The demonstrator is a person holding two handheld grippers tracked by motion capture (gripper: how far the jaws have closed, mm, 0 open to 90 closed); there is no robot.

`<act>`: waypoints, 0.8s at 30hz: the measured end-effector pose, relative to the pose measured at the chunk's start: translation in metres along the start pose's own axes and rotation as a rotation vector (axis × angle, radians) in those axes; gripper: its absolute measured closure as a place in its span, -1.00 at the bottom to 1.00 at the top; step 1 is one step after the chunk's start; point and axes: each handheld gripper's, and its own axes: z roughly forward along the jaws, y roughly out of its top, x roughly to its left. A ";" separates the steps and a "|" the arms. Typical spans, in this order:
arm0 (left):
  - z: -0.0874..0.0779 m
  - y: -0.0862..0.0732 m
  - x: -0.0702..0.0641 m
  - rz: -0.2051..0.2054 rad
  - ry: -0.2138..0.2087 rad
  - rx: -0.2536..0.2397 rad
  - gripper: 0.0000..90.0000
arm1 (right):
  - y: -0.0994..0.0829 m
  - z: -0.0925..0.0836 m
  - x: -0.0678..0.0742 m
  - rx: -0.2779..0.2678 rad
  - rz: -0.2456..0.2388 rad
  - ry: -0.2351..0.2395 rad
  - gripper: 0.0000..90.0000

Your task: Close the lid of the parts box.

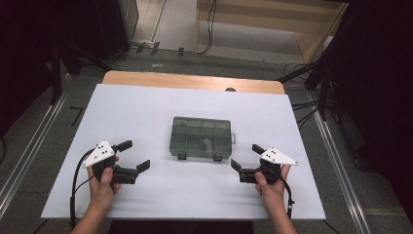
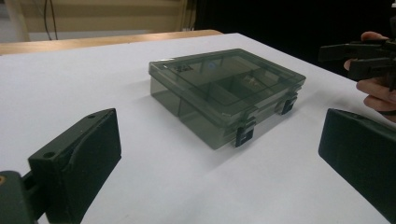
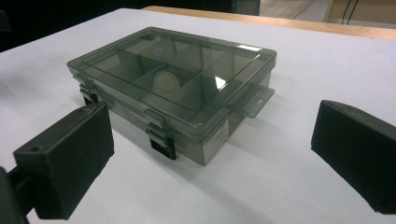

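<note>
A smoky translucent compartment box (image 1: 200, 138) lies shut in the middle of the white table (image 1: 146, 107), its two black latches (image 1: 181, 156) facing me. In the right gripper view the box (image 3: 173, 88) shows dividers and a pale roll inside one compartment (image 3: 167, 80). My left gripper (image 1: 135, 156) is open, resting left of the box and a short way off. My right gripper (image 1: 247, 157) is open too, just right of the box's front corner. In the left gripper view the box (image 2: 224, 91) lies ahead between the wide jaws, with the right gripper (image 2: 359, 58) beyond it.
A hang tab (image 1: 233, 138) sticks out of the box's right side. The table's wooden far edge (image 1: 195, 81) borders a floor with cables (image 1: 302, 105) and metal rails (image 1: 29, 141). White tabletop spreads around the box on all sides.
</note>
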 end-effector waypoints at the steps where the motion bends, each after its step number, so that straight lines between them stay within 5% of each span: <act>1: -0.002 0.000 0.001 -0.001 0.004 -0.006 -1.00 | 0.000 -0.001 -0.001 -0.001 -0.002 -0.002 -1.00; 24: -0.048 -0.015 0.015 0.005 0.075 0.012 -1.00 | -0.013 -0.027 -0.018 0.005 0.020 -0.063 -1.00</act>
